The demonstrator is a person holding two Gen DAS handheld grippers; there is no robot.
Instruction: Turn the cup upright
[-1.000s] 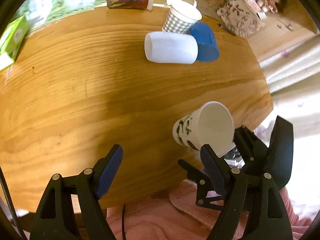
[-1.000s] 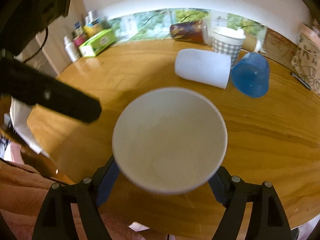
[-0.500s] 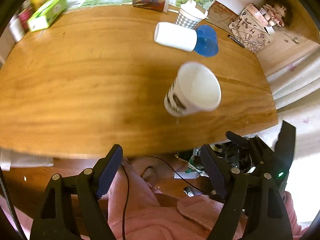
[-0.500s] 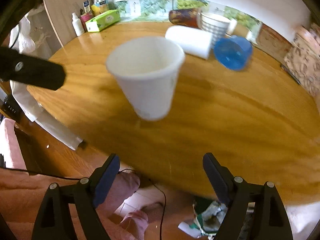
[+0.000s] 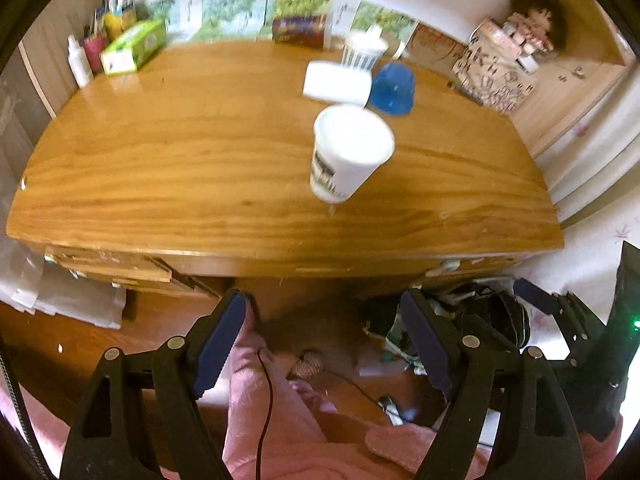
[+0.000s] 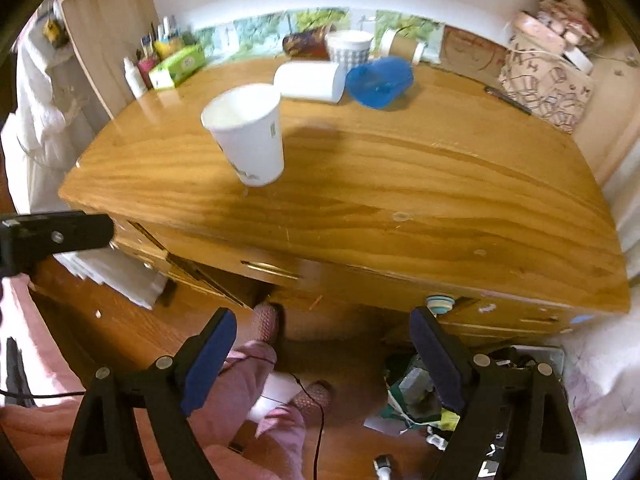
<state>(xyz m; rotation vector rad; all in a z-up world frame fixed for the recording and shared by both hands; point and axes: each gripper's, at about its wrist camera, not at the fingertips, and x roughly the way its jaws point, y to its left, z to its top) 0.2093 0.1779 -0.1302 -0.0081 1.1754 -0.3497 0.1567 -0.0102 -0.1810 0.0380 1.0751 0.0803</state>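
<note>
Nearest the lenses, off the front edge and below the tabletop [image 6: 400, 184]: left claw [image 5: 320, 344] spread wide, nothing between the blue pads, only pink-trousered legs and floor clutter behind the gap. Right claw [image 6: 324, 354] likewise wide and empty, well apart from anything on the wood; seen from the left wrist view as a dark frame at far right [image 5: 560, 312]. Drawer fronts with a brass pull [image 6: 268, 267] just under the tabletop lip. Farther in, on the near-middle of the wood: white paper cup [image 5: 348, 152], same cup in the right view [image 6: 248, 132], mouth up, base on the surface, print near the bottom; apparent tilt hard to separate from lens curve and blur. Judged standing free, touched by neither claw. Beyond it, apart from it: white cup on its side [image 6: 310, 80] with a blue cup [image 6: 378, 82] tipped over just beside; a checked cup [image 6: 348, 50] upright behind those. At the back wall: green tissue box [image 5: 134, 46], bottles at left, patterned bag [image 6: 544, 84] at right. Step in hand, as judged: release and retreat after the flip, task seemingly done for this cup. Next move, if any: only a check that the cup sits steady, both claws kept wide and clear of the rim; otherwise a reach for a fallen one.
</note>
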